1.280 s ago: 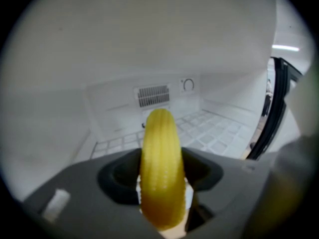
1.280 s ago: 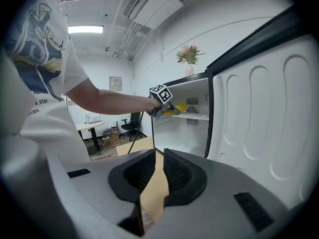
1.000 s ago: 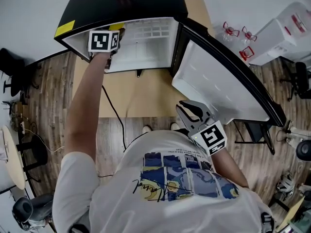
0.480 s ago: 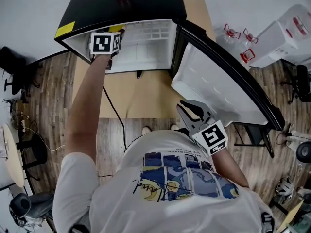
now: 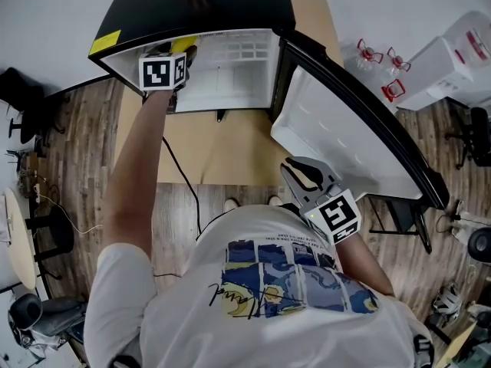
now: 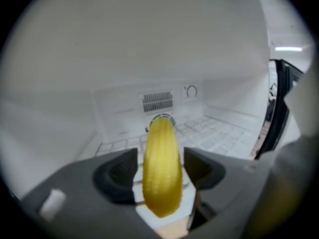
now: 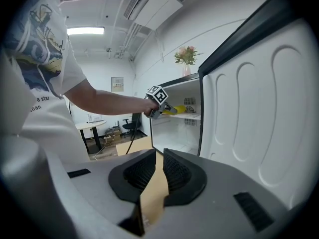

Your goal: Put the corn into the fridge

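Most of the job is looking done: the corn (image 6: 160, 176) is lying on the shelf (image 6: 219, 136) inside the fridge (image 5: 222, 90), between the left gripper (image 6: 159, 157)'s fingers (image 6: 117, 171), which have just been opening and are letting go, while the right gripper (image 7: 156, 166)'s fingers are sitting shut and empty outside.

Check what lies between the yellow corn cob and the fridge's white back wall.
Only bare white grid shelf lies between the yellow corn cob and the white back wall, seen in the left gripper view.
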Demonstrator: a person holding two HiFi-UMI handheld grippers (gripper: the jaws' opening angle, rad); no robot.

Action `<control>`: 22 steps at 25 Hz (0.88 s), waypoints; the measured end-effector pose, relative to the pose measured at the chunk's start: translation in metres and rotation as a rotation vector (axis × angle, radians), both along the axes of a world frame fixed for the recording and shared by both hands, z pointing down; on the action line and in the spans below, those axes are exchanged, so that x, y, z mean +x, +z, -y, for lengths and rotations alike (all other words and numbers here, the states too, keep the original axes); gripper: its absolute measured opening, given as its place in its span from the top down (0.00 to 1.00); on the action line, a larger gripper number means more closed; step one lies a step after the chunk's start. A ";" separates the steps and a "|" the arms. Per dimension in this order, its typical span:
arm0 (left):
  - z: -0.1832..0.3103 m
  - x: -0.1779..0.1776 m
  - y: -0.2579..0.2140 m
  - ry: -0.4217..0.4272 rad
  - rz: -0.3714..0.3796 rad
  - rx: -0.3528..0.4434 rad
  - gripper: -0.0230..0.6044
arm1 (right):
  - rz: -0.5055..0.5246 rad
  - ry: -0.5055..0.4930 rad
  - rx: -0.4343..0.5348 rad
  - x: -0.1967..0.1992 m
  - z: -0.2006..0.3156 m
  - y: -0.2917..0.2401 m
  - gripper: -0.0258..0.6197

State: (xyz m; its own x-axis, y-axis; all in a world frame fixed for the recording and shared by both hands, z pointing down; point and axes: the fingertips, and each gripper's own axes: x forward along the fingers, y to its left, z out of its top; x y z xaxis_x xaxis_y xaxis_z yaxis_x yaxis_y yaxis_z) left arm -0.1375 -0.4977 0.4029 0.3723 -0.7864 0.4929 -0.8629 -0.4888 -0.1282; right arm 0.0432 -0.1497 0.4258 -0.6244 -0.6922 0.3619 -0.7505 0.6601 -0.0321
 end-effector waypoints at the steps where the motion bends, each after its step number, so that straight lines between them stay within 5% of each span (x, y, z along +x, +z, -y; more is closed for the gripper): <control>1: -0.002 -0.001 0.000 0.000 -0.003 0.000 0.50 | 0.000 -0.004 -0.003 0.000 0.000 0.001 0.89; 22: -0.095 -0.029 -0.025 -0.085 -0.117 0.050 0.50 | -0.004 -0.196 0.015 -0.012 -0.006 0.003 0.90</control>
